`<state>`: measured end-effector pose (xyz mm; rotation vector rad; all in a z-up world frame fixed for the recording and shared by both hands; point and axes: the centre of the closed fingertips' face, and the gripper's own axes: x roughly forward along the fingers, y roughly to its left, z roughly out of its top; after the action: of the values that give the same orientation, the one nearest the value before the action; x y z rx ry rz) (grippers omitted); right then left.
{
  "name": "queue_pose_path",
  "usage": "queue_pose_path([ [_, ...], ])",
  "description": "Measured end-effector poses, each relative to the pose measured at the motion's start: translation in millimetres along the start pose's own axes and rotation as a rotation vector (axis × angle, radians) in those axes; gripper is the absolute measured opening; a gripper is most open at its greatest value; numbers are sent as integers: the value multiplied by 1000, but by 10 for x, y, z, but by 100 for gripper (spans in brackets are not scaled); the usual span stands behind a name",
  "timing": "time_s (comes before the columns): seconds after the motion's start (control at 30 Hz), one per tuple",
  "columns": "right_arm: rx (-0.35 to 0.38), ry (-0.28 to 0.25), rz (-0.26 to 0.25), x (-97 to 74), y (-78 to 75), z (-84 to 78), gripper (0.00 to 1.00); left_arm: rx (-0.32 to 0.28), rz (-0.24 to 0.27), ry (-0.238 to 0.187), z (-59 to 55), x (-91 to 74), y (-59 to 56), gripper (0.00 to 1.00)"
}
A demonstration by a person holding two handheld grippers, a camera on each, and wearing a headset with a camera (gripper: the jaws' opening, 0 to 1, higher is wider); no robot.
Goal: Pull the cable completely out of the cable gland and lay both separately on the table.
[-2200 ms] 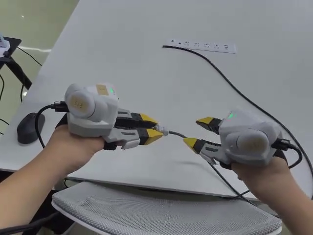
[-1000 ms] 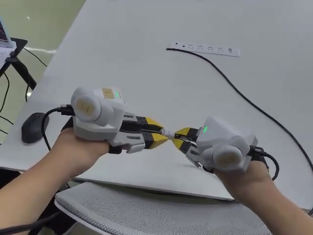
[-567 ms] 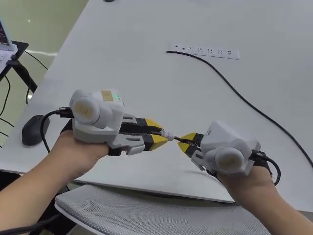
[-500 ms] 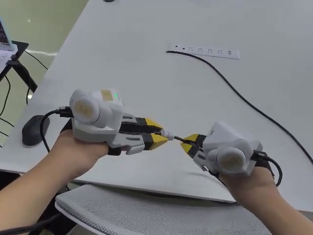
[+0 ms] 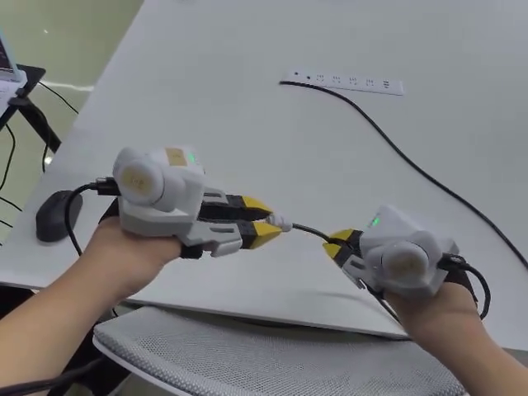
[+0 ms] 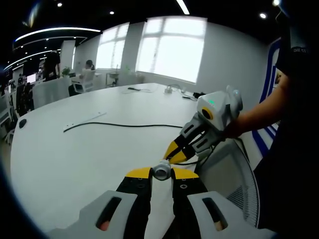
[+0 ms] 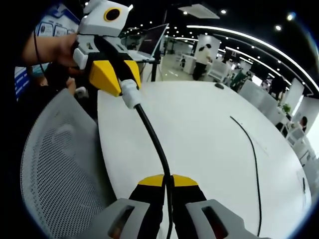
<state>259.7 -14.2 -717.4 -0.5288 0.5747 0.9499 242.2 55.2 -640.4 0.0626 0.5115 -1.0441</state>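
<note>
My left gripper (image 5: 269, 228) is shut on a small white cable gland (image 5: 280, 222), held above the near edge of the white table (image 5: 247, 124). A black cable (image 5: 312, 233) runs out of the gland to my right gripper (image 5: 337, 244), which is shut on it a short way off. In the left gripper view the gland (image 6: 161, 169) sits pinched between the yellow tips, with the right gripper (image 6: 174, 150) just beyond. In the right gripper view the cable (image 7: 152, 135) stretches from my closed jaws up to the gland (image 7: 129, 92) in the left gripper (image 7: 112, 75).
A white power strip (image 5: 342, 82) lies at the far side, its black cord (image 5: 412, 169) running diagonally to the right edge. A dark mouse (image 5: 51, 214) sits at the left edge. A grey mesh chair (image 5: 247, 355) is below the table's near edge.
The right gripper, open earlier, closed on the cable next to the gland and has moved right, away from the left gripper. A longer stretch of cable now shows between them.
</note>
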Motion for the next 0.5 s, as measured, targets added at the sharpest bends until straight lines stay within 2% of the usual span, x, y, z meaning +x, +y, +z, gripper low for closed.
queue_pose_path([
  [0.27, 11, 25, -12, -7, -33, -105, 0, -10, 6, -4, -32, -30, 18, 15],
  [0.5, 10, 33, -20, -8, -60, -97, 0, -13, 4, 0, -83, -32, 44, 15],
])
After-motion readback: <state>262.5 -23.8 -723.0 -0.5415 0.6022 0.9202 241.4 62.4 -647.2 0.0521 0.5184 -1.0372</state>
